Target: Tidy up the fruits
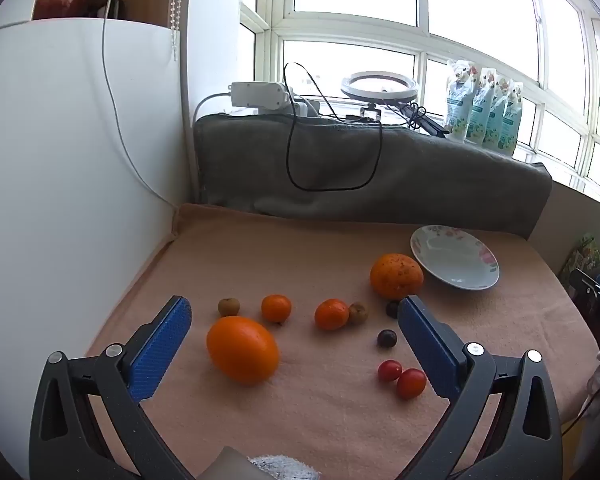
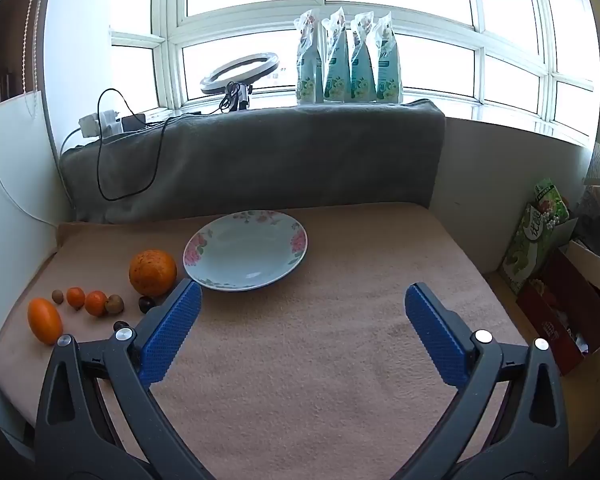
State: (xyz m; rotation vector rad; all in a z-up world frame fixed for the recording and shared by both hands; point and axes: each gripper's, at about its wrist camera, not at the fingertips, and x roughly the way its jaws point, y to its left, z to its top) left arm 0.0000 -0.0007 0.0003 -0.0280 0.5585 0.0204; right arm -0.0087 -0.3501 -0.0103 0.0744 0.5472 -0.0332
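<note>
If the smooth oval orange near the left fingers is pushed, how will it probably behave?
The oval orange would probably roll or wobble unevenly, since it is egg-shaped. Its glossy skin may slip against the fingers. The soft blanket should slow it.

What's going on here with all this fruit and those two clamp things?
A person holds a gripper in each hand to sort fruit, and nothing has been picked up yet. The left gripper hovers with its jaws wide open over the loose fruit on the pink blanket: a smooth orange, a speckled orange, two cherry tomatoes and smaller pieces. The right gripper hovers open too, near the flowered plate, which holds nothing.
</note>
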